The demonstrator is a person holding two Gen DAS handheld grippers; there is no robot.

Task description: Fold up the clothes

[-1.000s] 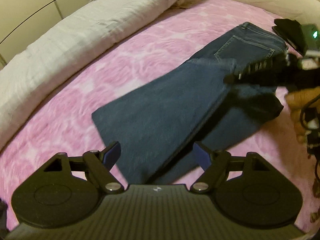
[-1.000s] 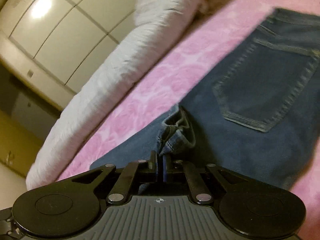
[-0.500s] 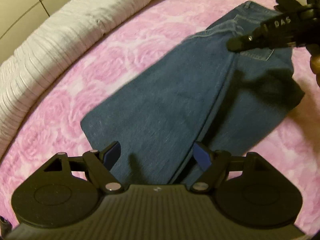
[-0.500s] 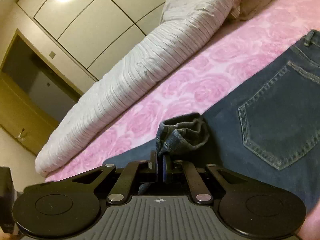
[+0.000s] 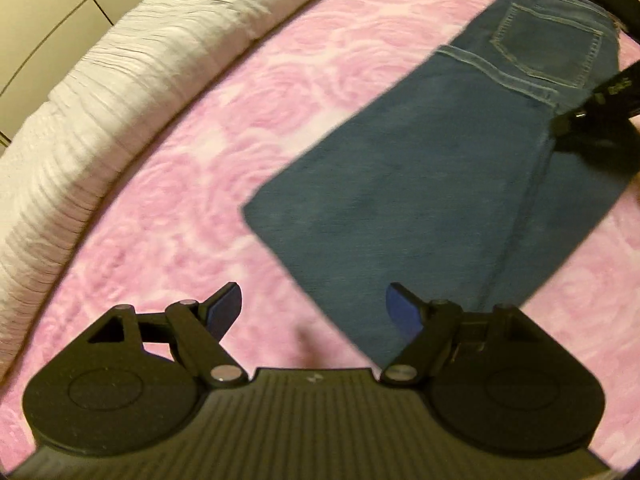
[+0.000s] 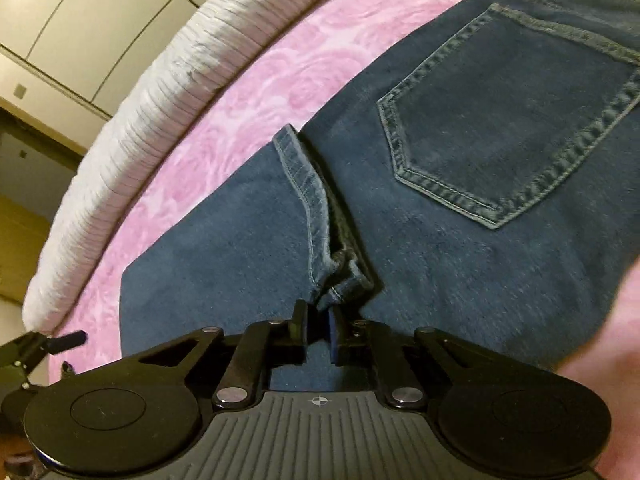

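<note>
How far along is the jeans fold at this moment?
Done: the jeans lie on the pink bedspread, legs doubled up to the back pocket. In hand: the right gripper is opening, releasing the hem. The left gripper is open, empty. Left: another fold.

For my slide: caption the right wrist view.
Right hand-held gripper opening, releasing the hem onto folded jeans on a pink bedspread.

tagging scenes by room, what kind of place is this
Most likely a bedroom: blue denim jeans lie on a pink rose-patterned bedspread, beside a rolled white ribbed duvet and cream panelled wardrobe doors.
</note>
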